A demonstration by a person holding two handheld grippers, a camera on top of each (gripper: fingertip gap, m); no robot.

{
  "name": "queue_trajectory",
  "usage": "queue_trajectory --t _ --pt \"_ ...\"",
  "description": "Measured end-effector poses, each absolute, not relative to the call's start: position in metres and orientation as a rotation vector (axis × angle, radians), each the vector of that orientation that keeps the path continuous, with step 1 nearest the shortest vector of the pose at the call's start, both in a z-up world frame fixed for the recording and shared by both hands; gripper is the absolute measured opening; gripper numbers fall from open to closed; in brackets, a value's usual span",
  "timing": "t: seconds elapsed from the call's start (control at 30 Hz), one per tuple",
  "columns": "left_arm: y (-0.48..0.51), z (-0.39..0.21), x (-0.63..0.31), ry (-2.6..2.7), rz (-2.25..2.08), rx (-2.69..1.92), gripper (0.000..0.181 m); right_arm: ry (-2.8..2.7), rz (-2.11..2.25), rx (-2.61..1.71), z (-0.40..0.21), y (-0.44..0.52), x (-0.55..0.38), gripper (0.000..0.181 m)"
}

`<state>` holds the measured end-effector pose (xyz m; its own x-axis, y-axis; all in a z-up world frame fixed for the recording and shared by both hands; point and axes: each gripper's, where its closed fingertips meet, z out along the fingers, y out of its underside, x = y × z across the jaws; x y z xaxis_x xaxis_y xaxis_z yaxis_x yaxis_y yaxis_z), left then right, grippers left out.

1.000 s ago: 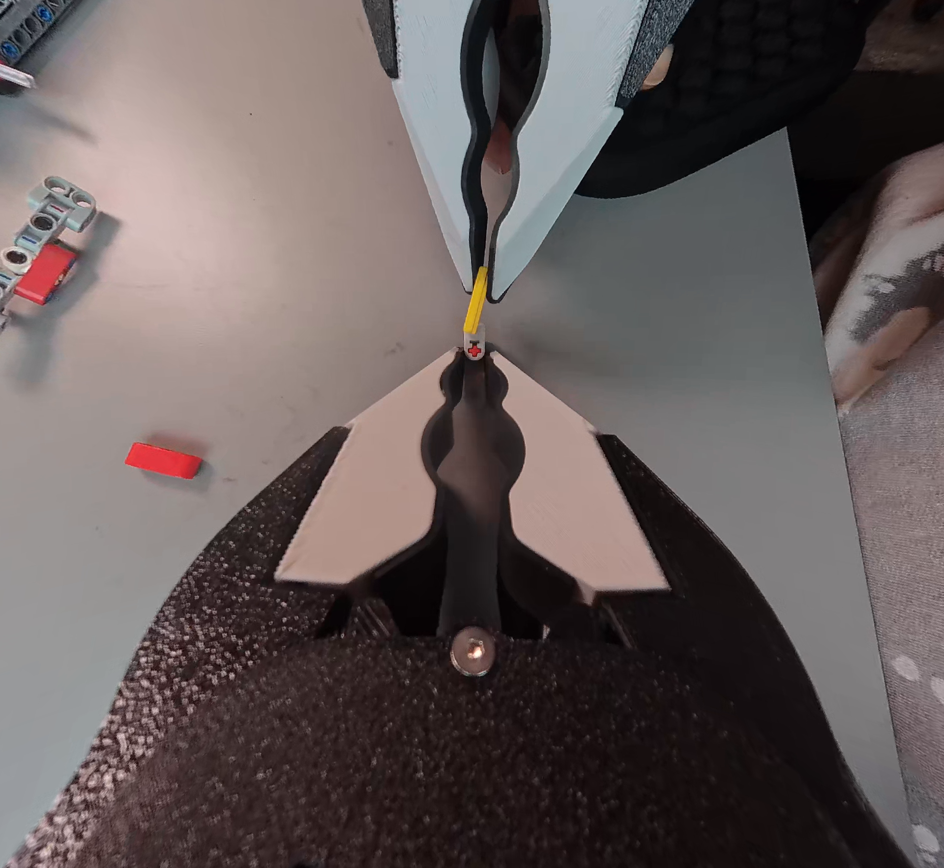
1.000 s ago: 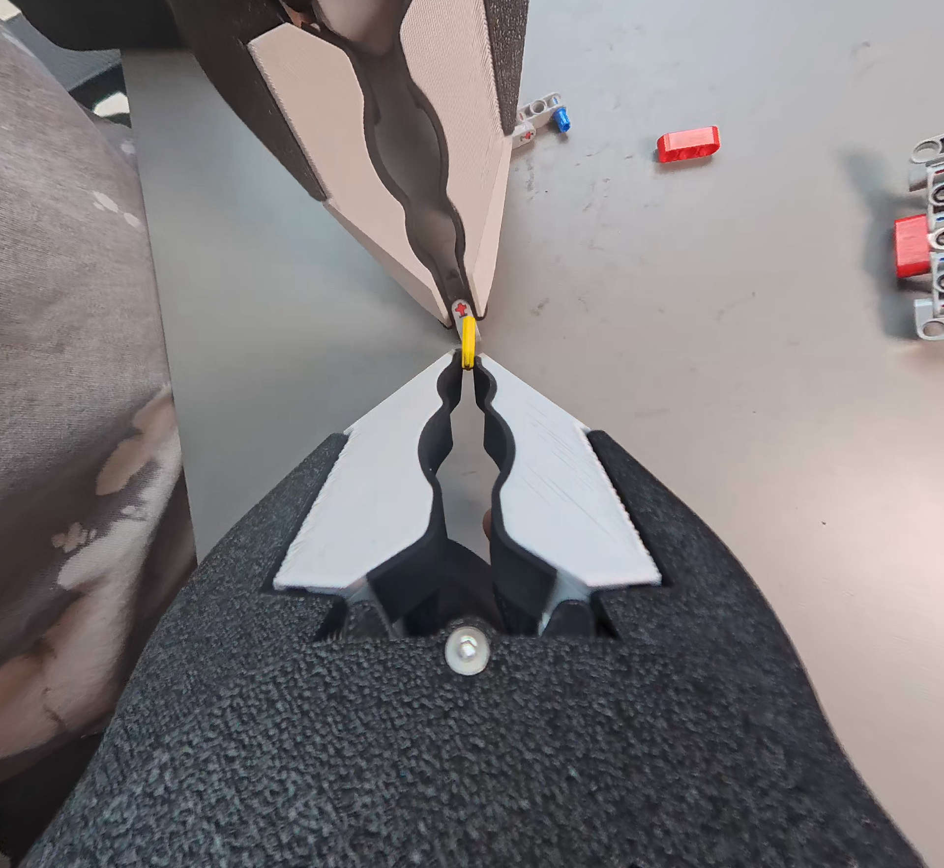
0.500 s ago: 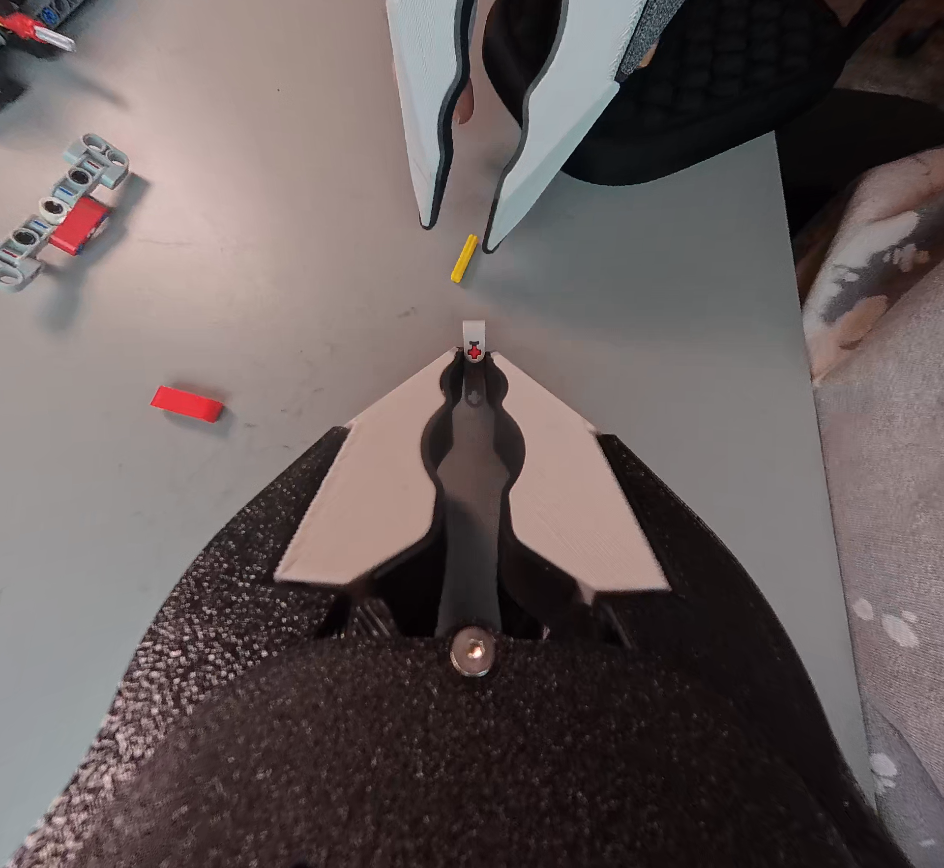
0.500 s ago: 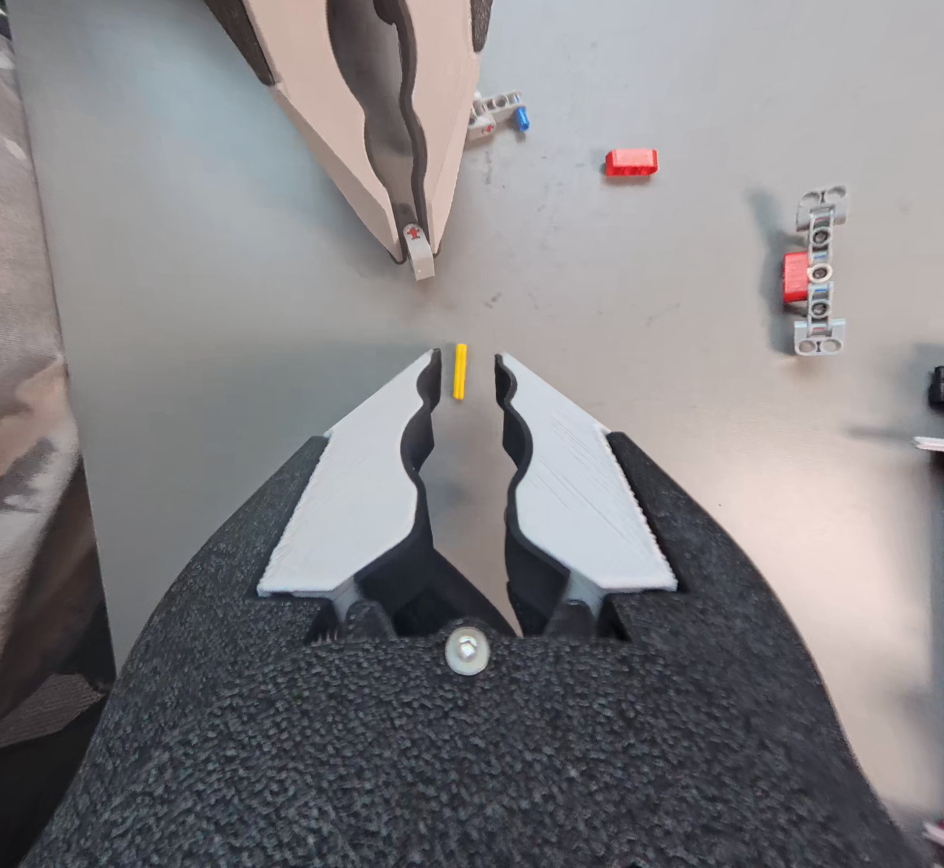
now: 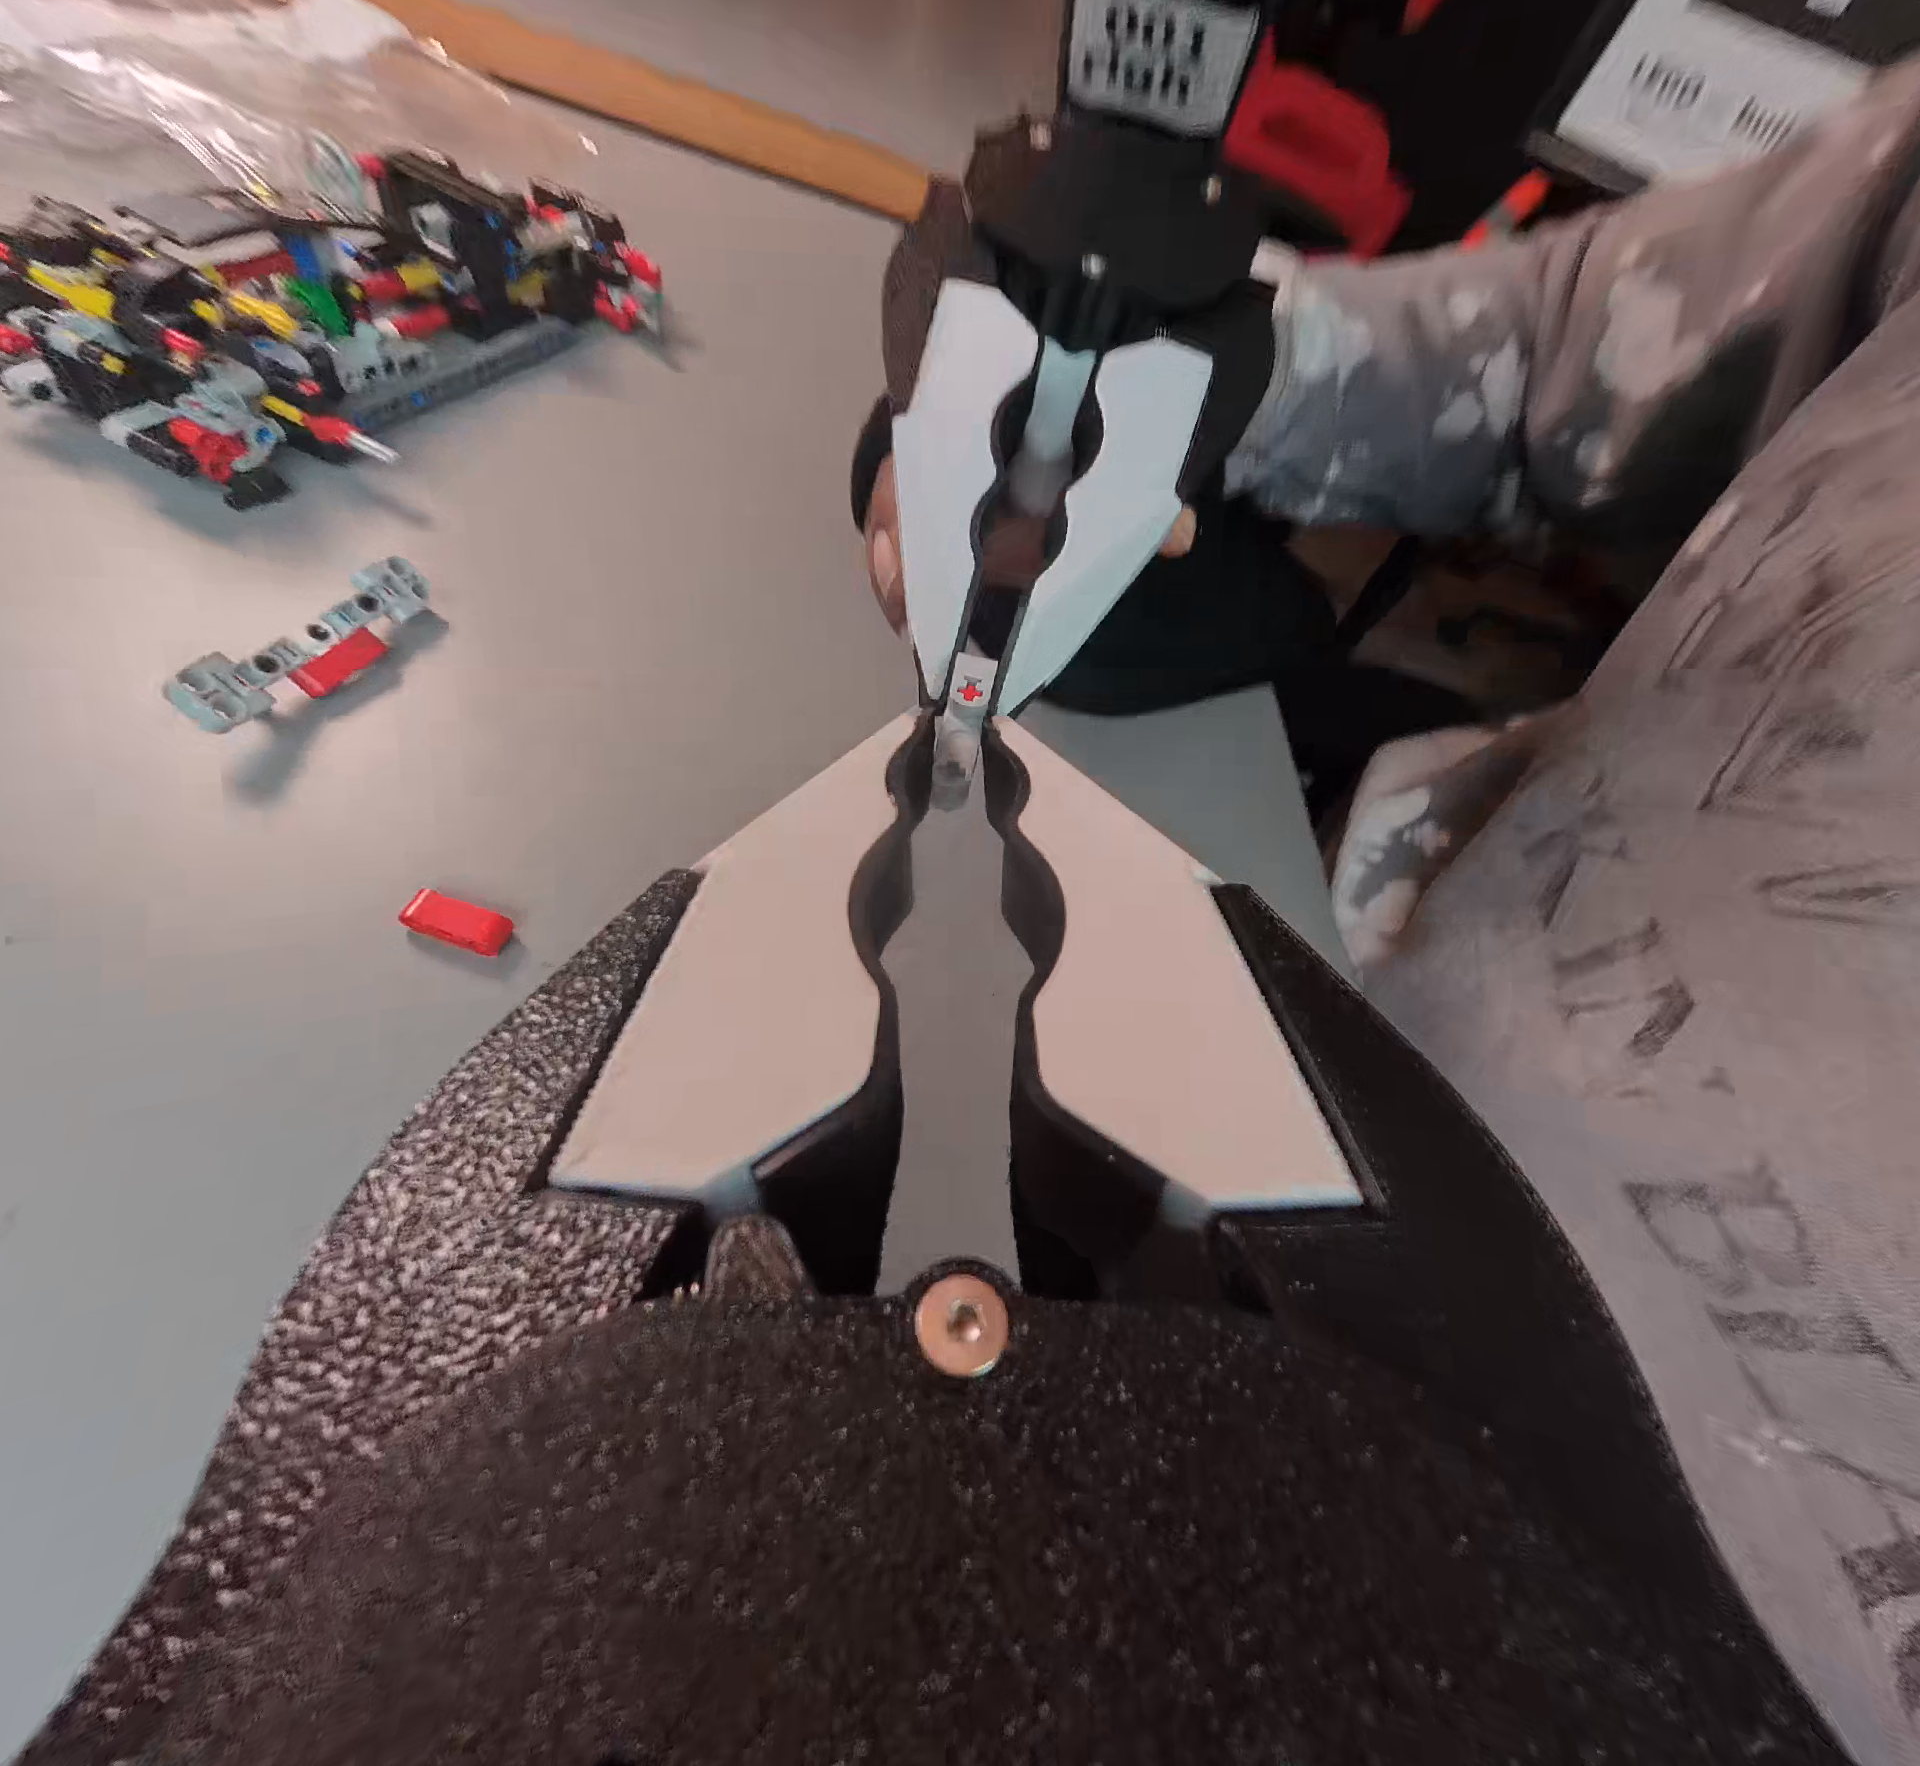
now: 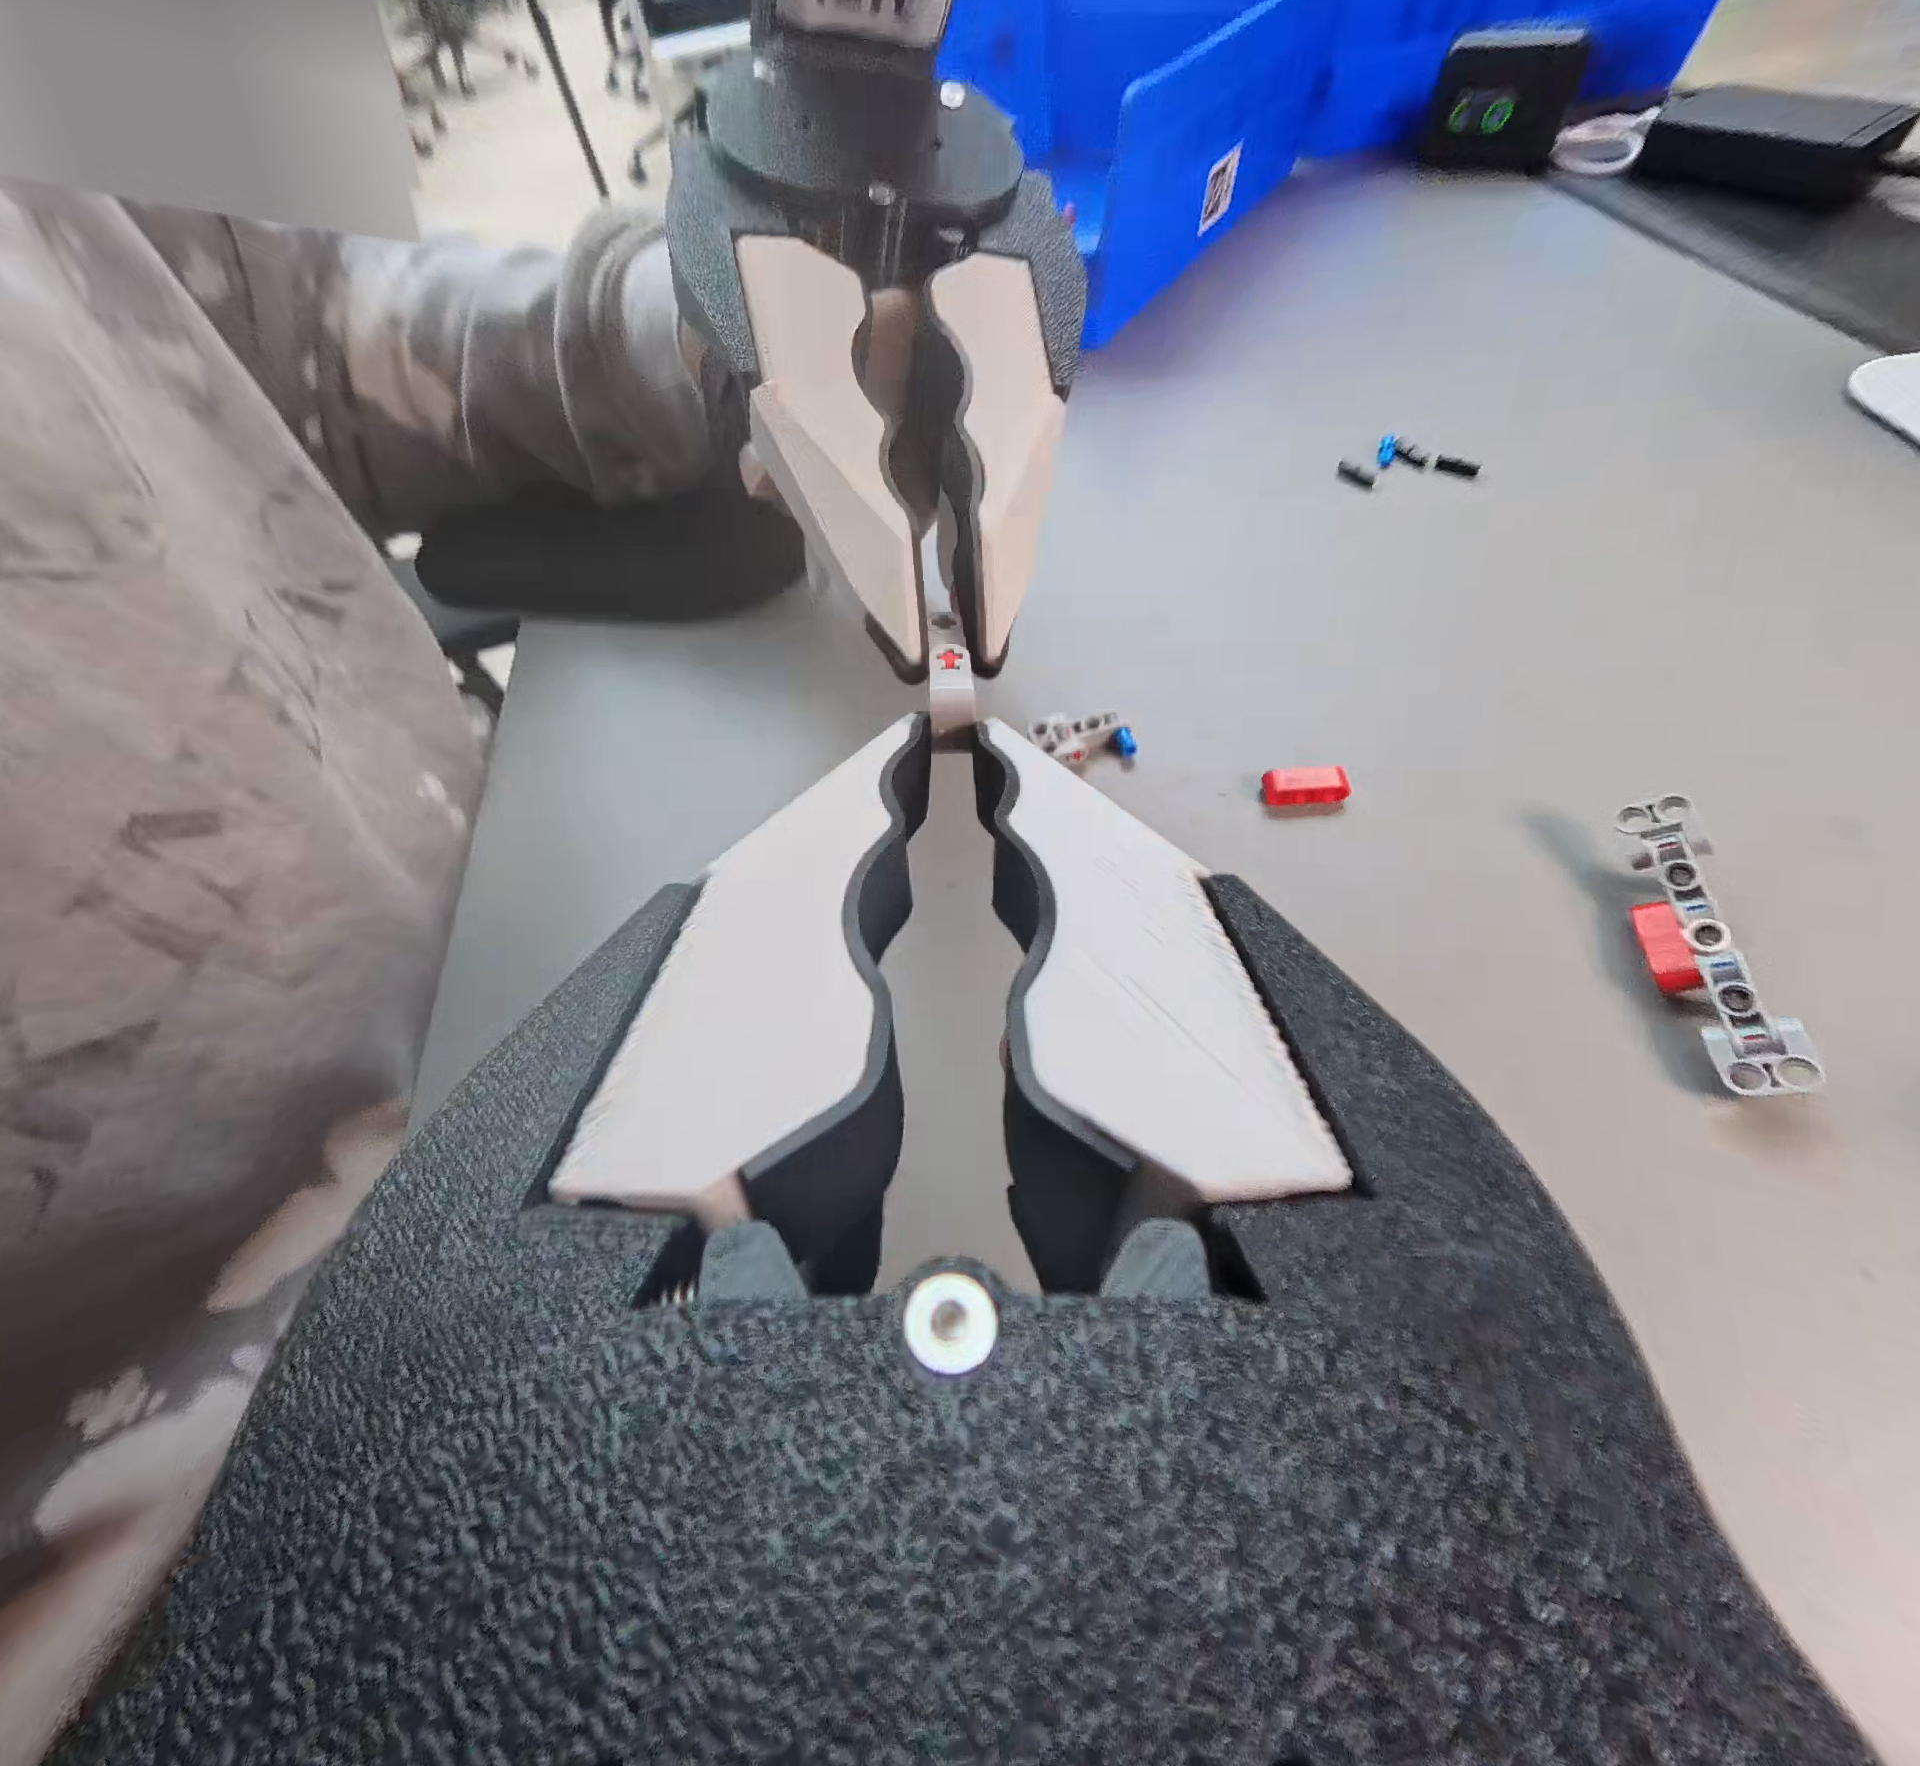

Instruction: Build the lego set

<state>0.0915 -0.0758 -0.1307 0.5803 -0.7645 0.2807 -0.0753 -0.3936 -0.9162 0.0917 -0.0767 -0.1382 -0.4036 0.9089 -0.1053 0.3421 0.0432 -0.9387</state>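
Note:
A small light-grey connector [image 5: 966,696] with a red cross-axle in its hole is held in the air between the two grippers, which meet tip to tip. My left gripper [image 5: 954,748] is shut on its near end. My right gripper [image 6: 952,735] is shut on the other end of the connector [image 6: 949,677]. The right gripper shows across from the left one in the left wrist view [image 5: 966,677]. The left gripper shows in the right wrist view [image 6: 943,646]. No yellow axle is in view.
On the grey table lie a red piece [image 5: 457,919], a grey beam assembly with a red part [image 5: 301,651], the big multicoloured model [image 5: 312,314], a small grey-and-blue piece [image 6: 1086,737] and loose pins [image 6: 1408,459]. Blue bins [image 6: 1351,54] stand behind. A person's sleeve [image 5: 1558,386] flanks the table edge. Left and right tips are no more than a few centimetres apart. Both grippers' tips are roughly 10 centimeters from the small grey-and-blue piece [image 6: 1086,737].
The right gripper let go of the yellow axle, which lay on the table half a second ago. Both grippers rose and tilted level, and the right gripper closed on the grey connector.

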Motion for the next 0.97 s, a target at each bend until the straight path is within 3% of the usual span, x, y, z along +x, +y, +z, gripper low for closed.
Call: queue_trajectory --t 0.03,0.17,0.3,0.53,0.7,0.97 --pt "-0.074 -0.118 0.087 0.615 -0.944 -1.782 0.008 -1.704 1.398 -1.249 -0.129 -0.072 0.090 0.006" --pt "-0.074 -0.082 0.080 0.489 -1.108 -1.591 0.019 -1.409 1.666 -1.187 -0.083 -0.073 0.086 0.005" --pt "-0.075 -0.068 0.081 0.492 -1.100 -1.539 0.006 -1.410 1.666 -1.129 -0.079 -0.080 0.077 0.005" --pt "-0.079 -0.072 0.075 0.489 -1.103 -1.549 0.013 -1.361 1.742 -1.099 -0.074 -0.079 0.074 0.005" --pt "-0.077 -0.072 0.078 0.541 -1.047 -1.576 0.006 -1.435 1.652 -1.092 -0.082 -0.082 0.071 0.005" --pt "-0.075 -0.199 0.078 1.074 -0.392 -2.127 0.006 -2.016 0.964 -1.207 -0.168 -0.054 0.094 0.014"
